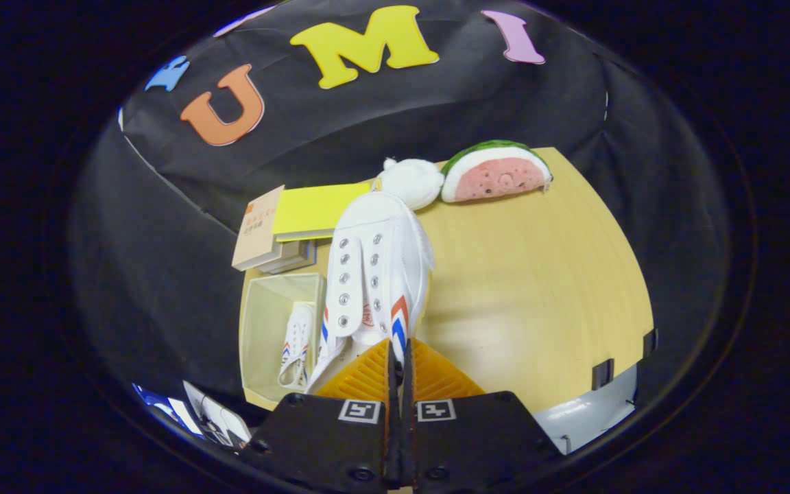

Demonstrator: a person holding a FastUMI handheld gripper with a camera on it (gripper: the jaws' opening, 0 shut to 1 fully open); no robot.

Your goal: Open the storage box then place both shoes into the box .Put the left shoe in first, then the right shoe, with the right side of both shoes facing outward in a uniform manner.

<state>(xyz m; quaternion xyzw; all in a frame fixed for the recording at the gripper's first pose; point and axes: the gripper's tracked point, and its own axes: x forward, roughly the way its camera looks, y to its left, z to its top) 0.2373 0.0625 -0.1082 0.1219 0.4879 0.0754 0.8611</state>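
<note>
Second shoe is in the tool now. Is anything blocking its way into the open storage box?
Nothing visible blocks it. The tool is shut on the white canvas shoe with red and blue chevrons, held beside the clear plastic storage box. The matching first shoe lies along the box's near side, leaving room at its far side.

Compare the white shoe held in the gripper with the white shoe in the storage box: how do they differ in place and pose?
The held shoe hangs above the table, pinched at its collar by the gripper; the boxed shoe rests inside the clear storage box. The held shoe stretches away from the fingers, toe pointing ahead; the boxed shoe lies low against the box's wall. Both are white with red and blue chevrons.
</note>
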